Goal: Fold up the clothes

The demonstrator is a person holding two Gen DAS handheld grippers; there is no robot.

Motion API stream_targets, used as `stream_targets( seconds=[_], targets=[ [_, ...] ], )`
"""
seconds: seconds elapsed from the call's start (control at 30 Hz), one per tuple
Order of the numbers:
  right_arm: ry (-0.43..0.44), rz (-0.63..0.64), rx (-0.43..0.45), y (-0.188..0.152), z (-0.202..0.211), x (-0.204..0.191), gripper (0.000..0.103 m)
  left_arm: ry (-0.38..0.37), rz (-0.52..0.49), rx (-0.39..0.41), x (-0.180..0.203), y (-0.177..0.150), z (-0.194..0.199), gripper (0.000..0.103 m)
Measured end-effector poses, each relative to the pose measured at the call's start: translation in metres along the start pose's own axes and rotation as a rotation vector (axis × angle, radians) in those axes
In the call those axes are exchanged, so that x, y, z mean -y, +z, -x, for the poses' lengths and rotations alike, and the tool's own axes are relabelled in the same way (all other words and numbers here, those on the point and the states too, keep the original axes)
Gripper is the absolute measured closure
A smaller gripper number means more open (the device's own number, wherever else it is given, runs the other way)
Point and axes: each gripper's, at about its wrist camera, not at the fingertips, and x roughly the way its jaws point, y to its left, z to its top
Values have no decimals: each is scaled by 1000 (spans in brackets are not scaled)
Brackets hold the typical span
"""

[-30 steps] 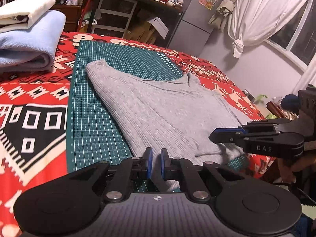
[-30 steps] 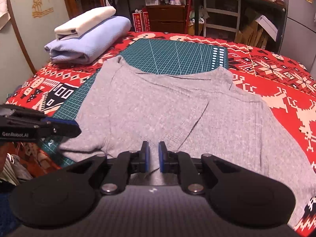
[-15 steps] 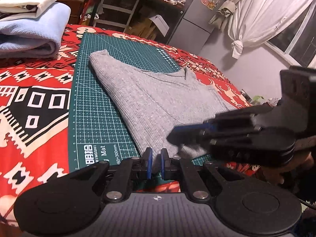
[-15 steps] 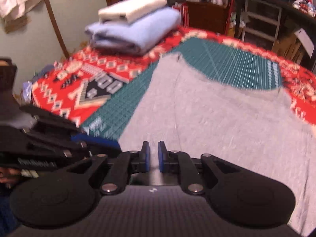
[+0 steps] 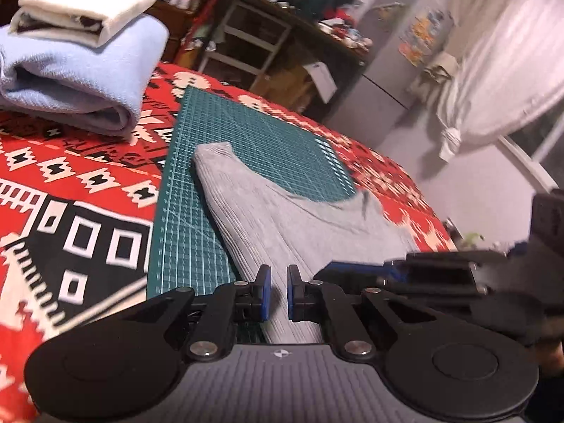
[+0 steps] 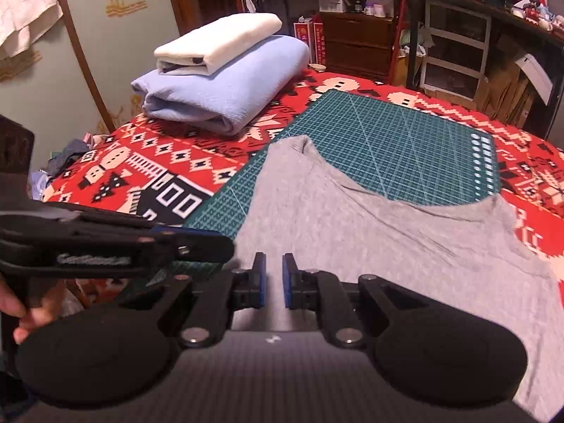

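A grey ribbed garment (image 5: pixel 299 225) (image 6: pixel 370 232) lies flat on a green cutting mat (image 5: pixel 268 148) (image 6: pixel 405 148), its curved neckline at the far side. My left gripper (image 5: pixel 278 292) hovers over the garment's near left edge, pads almost together with only a thin slit. The cloth runs on flat beneath it, with nothing pinched. My right gripper (image 6: pixel 273 282) stands the same way over the near part of the garment. The two sit close together: the right one (image 5: pixel 328 269) reaches in from the right, and the left one (image 6: pixel 225 246) from the left.
A folded light-blue blanket (image 6: pixel 229 88) with a folded white cloth (image 6: pixel 222 38) on top sits at the far left of the red patterned bedspread (image 5: pixel 70 183). Cluttered shelves, a fridge (image 5: pixel 387 70) and a curtain (image 5: pixel 500 70) stand behind. A hand (image 6: pixel 21 317) holds the left gripper.
The right gripper has moved left across the garment to sit beside the left gripper. The left gripper has shifted and rolled a little. Both stayed shut, and the garment has not moved.
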Motion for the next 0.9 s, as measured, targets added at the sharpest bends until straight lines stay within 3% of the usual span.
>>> stream_targets(
  seconds=[0.27, 0.5, 0.57, 0.7, 0.9],
  targets=[
    [27, -2, -57, -5, -21, 4, 93, 40, 6, -59, -4, -2, -10, 96],
    [19, -15, -1, 24, -20, 7, 95, 40, 61, 2, -13, 20, -5, 96],
    [21, -7, -2, 31, -28, 6, 101, 46, 66, -1, -16, 24, -11, 96],
    [24, -17, -39, 29, -45, 8, 103, 66, 57, -44, -17, 22, -22, 96],
    [29, -31, -50, 29, -46, 11, 103, 71, 73, -37, -17, 21, -16, 96]
  ],
)
